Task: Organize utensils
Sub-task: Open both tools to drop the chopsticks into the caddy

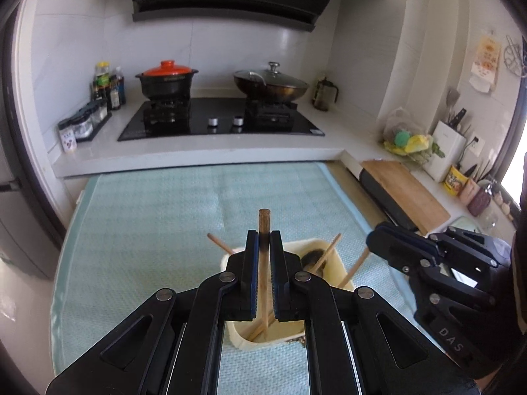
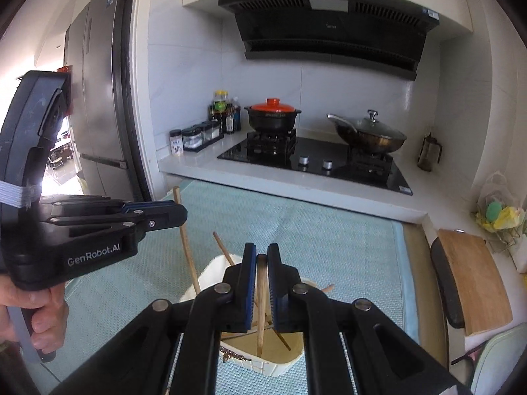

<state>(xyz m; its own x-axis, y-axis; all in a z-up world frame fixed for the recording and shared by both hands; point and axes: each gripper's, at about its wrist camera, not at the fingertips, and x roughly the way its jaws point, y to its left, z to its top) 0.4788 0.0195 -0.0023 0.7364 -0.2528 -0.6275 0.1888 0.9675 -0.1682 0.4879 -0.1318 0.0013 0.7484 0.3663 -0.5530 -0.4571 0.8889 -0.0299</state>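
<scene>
Right gripper (image 2: pixel 262 256) clamped on a wooden chopstick (image 2: pixel 262 299), tip down inside the cream bin (image 2: pixel 263 363) just below. Left gripper (image 2: pixel 178 214) off to the left, pinching another chopstick (image 2: pixel 188 256), upright. Under both, a green mat (image 2: pixel 329 240); beyond, stove (image 2: pixel 316 161).

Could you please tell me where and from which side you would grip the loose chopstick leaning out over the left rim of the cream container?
I would grip the leaning chopstick on its bare upper end, which juts clear above the container rim, coming from above and the left. Its lower end is buried among other sticks, and both grippers are already shut on chopsticks.
</scene>
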